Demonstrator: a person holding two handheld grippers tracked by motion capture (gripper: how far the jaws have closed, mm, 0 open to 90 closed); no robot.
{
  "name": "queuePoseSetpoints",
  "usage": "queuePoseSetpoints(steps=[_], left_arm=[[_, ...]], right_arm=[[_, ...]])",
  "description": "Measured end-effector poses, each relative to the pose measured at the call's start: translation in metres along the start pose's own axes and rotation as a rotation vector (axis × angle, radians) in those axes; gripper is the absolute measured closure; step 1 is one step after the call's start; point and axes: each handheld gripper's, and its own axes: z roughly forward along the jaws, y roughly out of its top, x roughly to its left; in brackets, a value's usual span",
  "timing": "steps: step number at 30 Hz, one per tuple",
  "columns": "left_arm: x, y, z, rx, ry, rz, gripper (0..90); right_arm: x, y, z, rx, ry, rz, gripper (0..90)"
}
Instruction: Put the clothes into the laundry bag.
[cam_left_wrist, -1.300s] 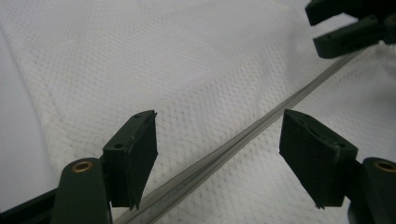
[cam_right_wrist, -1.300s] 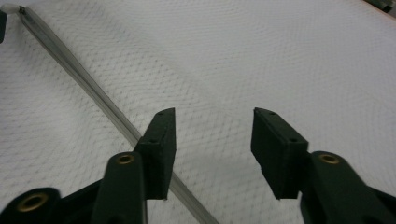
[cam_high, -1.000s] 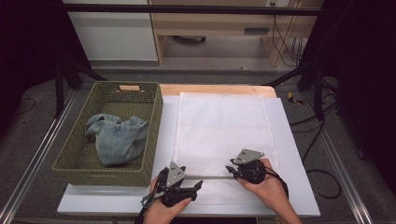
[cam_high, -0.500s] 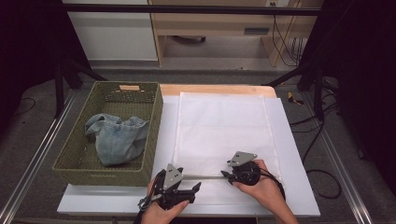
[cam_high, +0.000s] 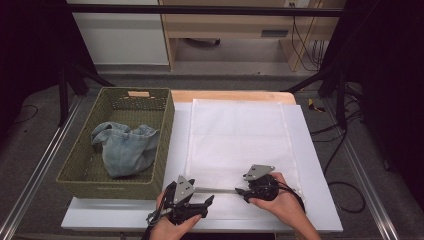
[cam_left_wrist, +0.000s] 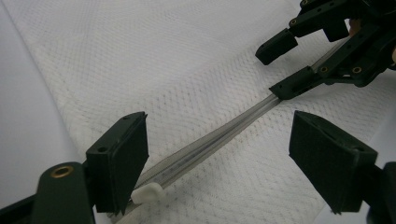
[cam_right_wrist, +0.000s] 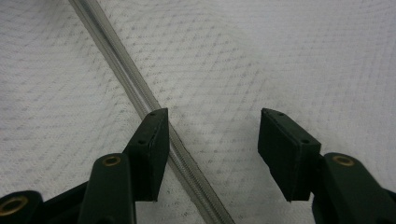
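Where it passes the jaw, the clear rod (cam_right_wrist: 140, 100) is hidden.

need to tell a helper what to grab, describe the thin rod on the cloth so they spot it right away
Start at the white cloth spread on the table, right of the green basket. Along its near edge, between the two grippers, lies the rod. It is the one thin, straight, clear strip there, with a small white cap at its left end.

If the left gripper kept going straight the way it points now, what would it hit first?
Probably the right gripper: it sits straight ahead of the left gripper, at the far end of the clear rod lying on the white cloth. Depth is hard to judge.
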Motion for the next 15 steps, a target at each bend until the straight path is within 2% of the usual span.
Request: queuePoseSetpoints(steps=[6,9,12,15], left_arm=[[-0.0028,-0.0007,0.0018,0.007,-0.002,0.009,19.5],[-0.0036,-0.0005,0.0018,0.008,-0.003,0.012,19.5],[-0.0032,0.0002,0.0013,0.006,0.001,0.013,19.5],[-0.003,0.0008,0.0007,0.006,0.004,0.015,19.5]], right_arm=[[-0.0019,-0.0005,0.0026,0.001,-0.012,0.011,43.8],[-0.0048,-0.0003,0.0042,0.001,-0.001,0.025,44.9],[-0.0077,-0.0008,0.0047,0.0,0.041,0.059,52.9],[-0.0073,-0.0011,0.0046,-0.008,0.041,0.064,63.0]])
